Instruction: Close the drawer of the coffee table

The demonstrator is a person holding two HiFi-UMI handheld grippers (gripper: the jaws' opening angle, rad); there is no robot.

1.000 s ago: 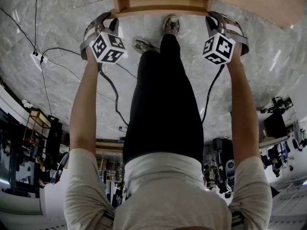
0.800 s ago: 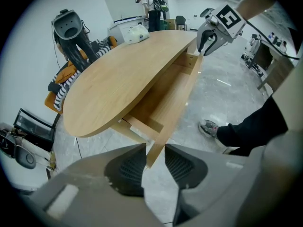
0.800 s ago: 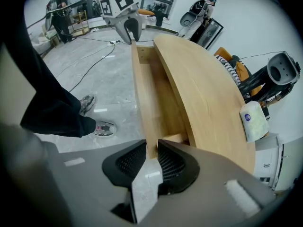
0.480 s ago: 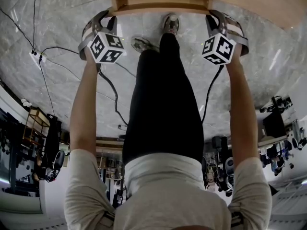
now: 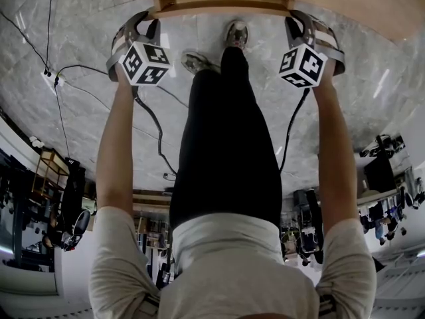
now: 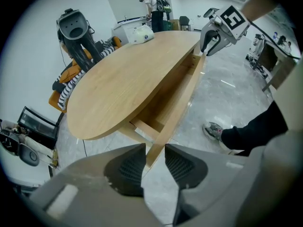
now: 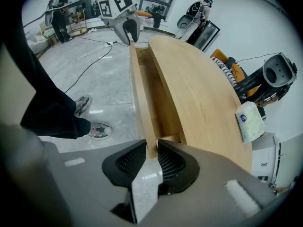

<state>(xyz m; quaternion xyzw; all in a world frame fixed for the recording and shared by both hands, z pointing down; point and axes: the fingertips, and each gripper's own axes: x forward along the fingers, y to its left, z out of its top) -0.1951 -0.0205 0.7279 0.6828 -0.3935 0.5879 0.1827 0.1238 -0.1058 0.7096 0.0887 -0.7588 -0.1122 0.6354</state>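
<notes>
The oval wooden coffee table [image 6: 128,74] has its drawer pulled out a little on the near side. In the head view the drawer front [image 5: 222,5] is a pale wooden strip just under the table's edge. The left end of that strip sits in my left gripper [image 6: 154,162], also visible from above [image 5: 154,20]. Its pads press on the board [image 6: 182,93]. My right gripper [image 7: 152,162], in the head view [image 5: 292,20], is shut on the right end of the same board [image 7: 142,103]. Each gripper view shows the other gripper at the board's far end.
My legs and shoes [image 5: 237,33] stand on the grey marble floor between the two grippers. Cables [image 5: 66,72] trail over the floor on the left. A white tissue pack [image 7: 249,119] lies on the tabletop. Dark equipment [image 6: 73,27] stands beyond the table.
Both grippers and the drawer front have shifted slightly towards the table; less of the drawer shows beyond the tabletop's edge.
</notes>
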